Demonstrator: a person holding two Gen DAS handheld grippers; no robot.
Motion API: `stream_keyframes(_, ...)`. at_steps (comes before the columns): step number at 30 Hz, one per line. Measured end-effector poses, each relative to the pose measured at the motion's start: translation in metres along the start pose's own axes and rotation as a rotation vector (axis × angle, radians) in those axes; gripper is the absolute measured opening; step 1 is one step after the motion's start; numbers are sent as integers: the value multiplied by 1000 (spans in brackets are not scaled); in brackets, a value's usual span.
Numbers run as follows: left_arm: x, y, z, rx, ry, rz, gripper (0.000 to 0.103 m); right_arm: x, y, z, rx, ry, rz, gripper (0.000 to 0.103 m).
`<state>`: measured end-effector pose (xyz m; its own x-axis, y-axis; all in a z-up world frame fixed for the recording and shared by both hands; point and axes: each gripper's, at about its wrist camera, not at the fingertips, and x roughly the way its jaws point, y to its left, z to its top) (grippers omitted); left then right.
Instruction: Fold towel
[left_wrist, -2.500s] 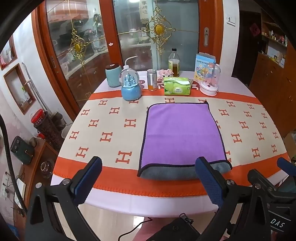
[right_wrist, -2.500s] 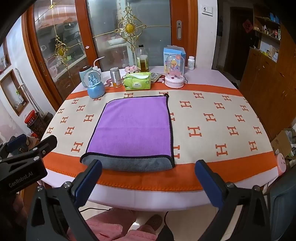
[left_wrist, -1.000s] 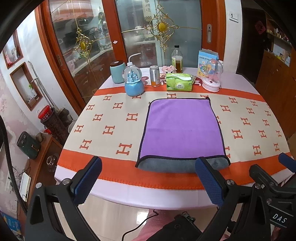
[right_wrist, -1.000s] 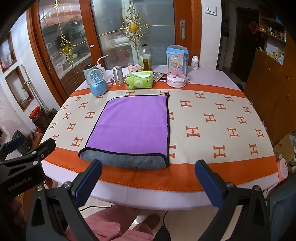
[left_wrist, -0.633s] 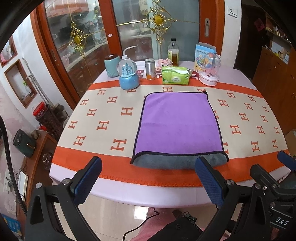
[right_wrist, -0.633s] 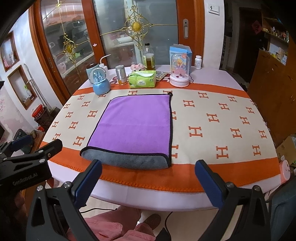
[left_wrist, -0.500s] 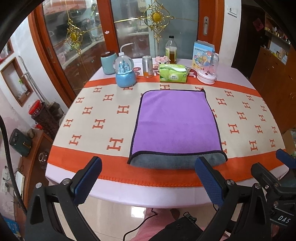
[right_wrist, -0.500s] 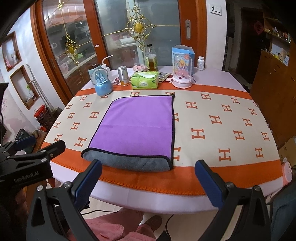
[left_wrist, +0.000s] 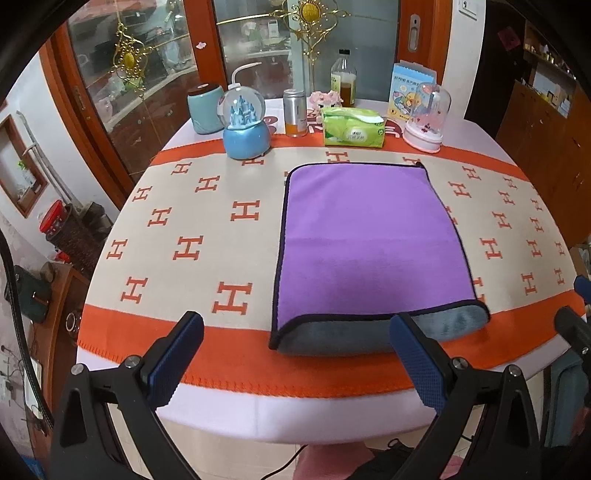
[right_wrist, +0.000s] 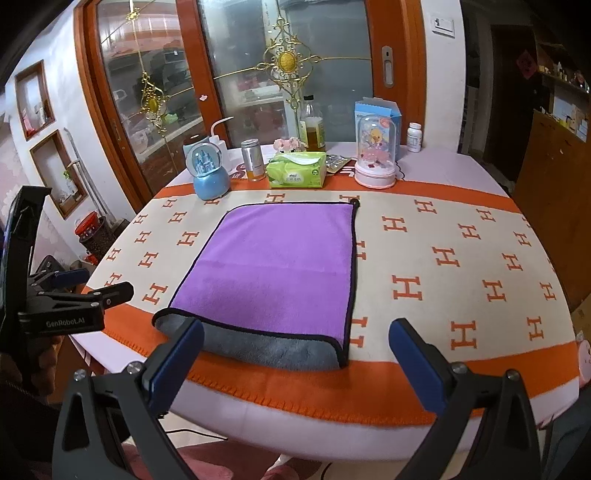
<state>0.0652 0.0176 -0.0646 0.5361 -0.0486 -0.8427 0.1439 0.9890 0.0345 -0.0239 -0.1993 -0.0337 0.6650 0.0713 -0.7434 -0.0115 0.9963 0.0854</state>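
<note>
A purple towel (left_wrist: 365, 236) with a grey underside and dark trim lies folded flat on the table, its grey fold at the near edge. It also shows in the right wrist view (right_wrist: 273, 266). My left gripper (left_wrist: 295, 354) is open and empty, held just off the table's near edge, in front of the towel's near left corner. My right gripper (right_wrist: 295, 354) is open and empty, in front of the towel's near right corner. The left gripper's body (right_wrist: 66, 314) shows at the left of the right wrist view.
The round table has an orange and cream cloth (left_wrist: 184, 236) with H marks. Along its far side stand a blue snow globe (left_wrist: 244, 125), a can (left_wrist: 295, 116), a green tissue pack (left_wrist: 352, 127), a bottle (left_wrist: 343, 85) and a pink domed toy (left_wrist: 424, 118). Glass doors stand behind.
Both grippers have stayed open and empty. Both views have shifted a little nearer to the table edge; the towel has not moved.
</note>
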Motion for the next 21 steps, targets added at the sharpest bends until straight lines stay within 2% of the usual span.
stream_keyframes(13, 59, 32, -2, 32, 57, -71, 100, 49, -16, -15, -30, 8, 57, 100)
stream_keyframes(16, 74, 36, -3, 36, 92, -95, 100, 64, -20, -21, -17, 42, 64, 91)
stream_keyframes(21, 97, 40, -6, 48, 142, -124, 100, 90, -29, -33, 26, 123, 50, 82)
